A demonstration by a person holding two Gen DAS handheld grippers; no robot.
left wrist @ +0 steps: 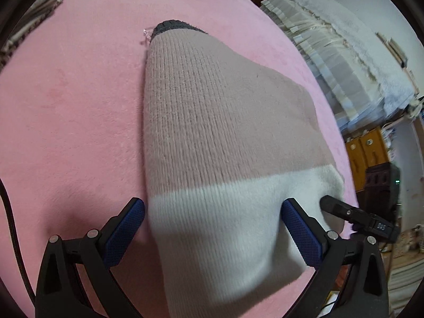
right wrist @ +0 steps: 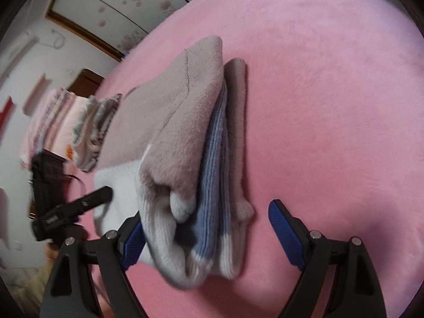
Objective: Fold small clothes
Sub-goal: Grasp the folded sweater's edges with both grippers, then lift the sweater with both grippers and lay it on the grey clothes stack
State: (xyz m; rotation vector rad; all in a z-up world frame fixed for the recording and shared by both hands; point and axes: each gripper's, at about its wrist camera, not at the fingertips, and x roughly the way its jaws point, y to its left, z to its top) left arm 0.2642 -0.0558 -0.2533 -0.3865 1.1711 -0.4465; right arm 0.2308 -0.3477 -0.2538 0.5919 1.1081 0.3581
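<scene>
A thick knit sock (left wrist: 212,137), beige-pink with a white cuff and a dark grey toe, lies on the pink blanket (left wrist: 66,106). In the right wrist view it (right wrist: 169,111) lies on top of a blue-striped sock (right wrist: 214,185) and a brownish one (right wrist: 235,122). My left gripper (left wrist: 213,212) is open, its blue pads either side of the white cuff. My right gripper (right wrist: 206,228) is open around the cuff ends of the pile; its left finger (right wrist: 132,238) touches the white cuff. The right gripper's finger (left wrist: 344,209) shows at the cuff's right edge in the left wrist view.
The pink blanket (right wrist: 331,106) covers the bed. Folded striped cloths (right wrist: 87,129) lie left of the socks. A white pleated cover and towel (left wrist: 344,61) are stacked beyond the bed's right edge, with an orange cabinet (left wrist: 365,151) below. The left gripper's finger (right wrist: 79,206) shows at left.
</scene>
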